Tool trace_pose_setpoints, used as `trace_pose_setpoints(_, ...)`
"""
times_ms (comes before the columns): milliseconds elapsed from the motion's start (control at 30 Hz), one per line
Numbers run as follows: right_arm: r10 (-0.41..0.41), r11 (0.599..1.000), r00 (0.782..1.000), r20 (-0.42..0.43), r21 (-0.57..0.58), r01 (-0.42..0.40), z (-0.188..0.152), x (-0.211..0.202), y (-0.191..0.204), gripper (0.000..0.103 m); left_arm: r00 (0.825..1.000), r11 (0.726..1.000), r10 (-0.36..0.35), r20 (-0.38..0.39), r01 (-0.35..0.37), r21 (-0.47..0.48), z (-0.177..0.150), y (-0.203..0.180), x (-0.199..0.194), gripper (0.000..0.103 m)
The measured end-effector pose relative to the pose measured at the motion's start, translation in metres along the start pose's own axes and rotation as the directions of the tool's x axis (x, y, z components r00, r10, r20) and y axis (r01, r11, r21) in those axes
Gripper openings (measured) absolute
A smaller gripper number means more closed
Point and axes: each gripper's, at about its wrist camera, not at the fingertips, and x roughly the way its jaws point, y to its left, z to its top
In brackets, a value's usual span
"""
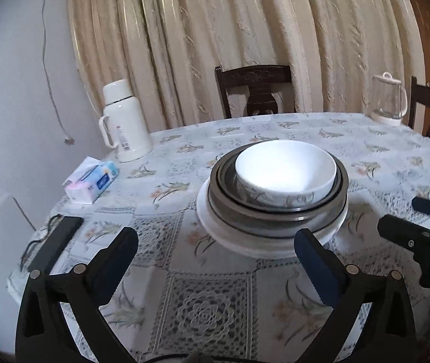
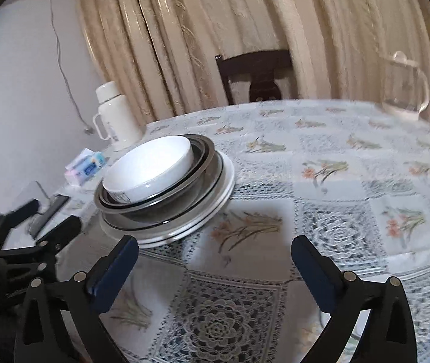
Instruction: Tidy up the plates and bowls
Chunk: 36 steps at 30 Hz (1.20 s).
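Observation:
A white bowl [image 1: 286, 173] sits nested in steel bowls [image 1: 275, 214], which rest on stacked white plates [image 1: 215, 227] in the middle of the table. The stack also shows in the right wrist view, with the white bowl [image 2: 151, 168], the steel bowls [image 2: 160, 211] and the white plates [image 2: 215, 205]. My left gripper [image 1: 216, 243] is open and empty, just in front of the stack. My right gripper [image 2: 215, 251] is open and empty, to the right of the stack. Each gripper shows in the other's view: the right one [image 1: 408, 220], the left one [image 2: 33, 220].
A white thermos [image 1: 122, 121], a tissue pack [image 1: 92, 183] and a black remote [image 1: 54, 243] lie at the left of the table. A glass kettle [image 1: 388, 101] stands at the far right. Dark chairs [image 1: 254, 90] stand behind the flowered tablecloth [image 1: 215, 302].

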Motion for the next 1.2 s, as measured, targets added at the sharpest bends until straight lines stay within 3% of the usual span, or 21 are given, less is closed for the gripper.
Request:
trace_pose_setpoints(133,-0.097,0.992,0.995,0.028,-0.081,0.099,-0.003,-0.005,0.014,0.103,1.000,1.000,0.021,-0.007,-0.021,0.009,-0.009,-0.002,-0.005,0.103)
trace_pose_setpoints(267,-0.138,0.984,0.989,0.047,-0.106,0.142,-0.003,-0.009,0.019,0.103,0.998,0.997,0.068,-0.002,-0.068,0.020,-0.017,-0.004,-0.009,0.103)
trace_pose_setpoints(600,-0.128,0.987,0.992,0.002,-0.095,0.128,-0.008,-0.004,0.022,0.103,0.997,0.997,0.073,-0.039,-0.073,0.011,-0.027,-0.002,-0.005,0.103)
trace_pose_setpoints(1200,-0.127,0.988,0.992,-0.025,-0.094,0.124,-0.016,0.000,0.028,0.103,0.996,1.000,0.009,-0.092,-0.010,-0.005,-0.033,-0.005,0.001,0.103)
